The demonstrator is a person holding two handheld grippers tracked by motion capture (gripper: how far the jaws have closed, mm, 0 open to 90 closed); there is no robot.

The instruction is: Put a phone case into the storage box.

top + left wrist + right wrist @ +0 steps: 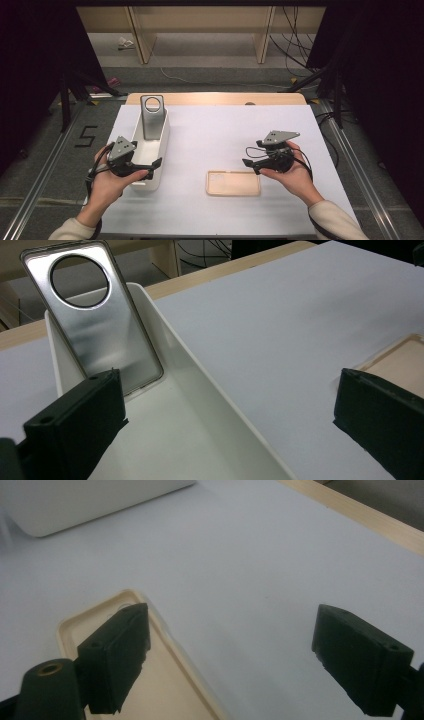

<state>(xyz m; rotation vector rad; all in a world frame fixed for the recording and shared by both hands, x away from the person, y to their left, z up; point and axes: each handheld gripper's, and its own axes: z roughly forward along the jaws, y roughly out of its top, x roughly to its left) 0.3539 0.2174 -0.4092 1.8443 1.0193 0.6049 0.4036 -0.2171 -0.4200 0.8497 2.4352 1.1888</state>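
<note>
Here there are two phone cases and one white bin (161,145) on the tabletop (225,130). The silver case (152,116), with a round camera hole, stands tilted against the bin's far wall, at 12 o'clock from the left gripper (155,167). The beige case (233,183) lies flat on the tabletop, well apart from the bin, at about 3 o'clock from it. The left gripper hangs over the bin's near end with its fingers (75,425) spread wide, holding and touching nothing. The right gripper (251,166) hovers just over the beige case's far right corner, at 8 o'clock from the person's right hand (292,172); its fingers (117,655) are also spread wide and hold nothing.
</note>
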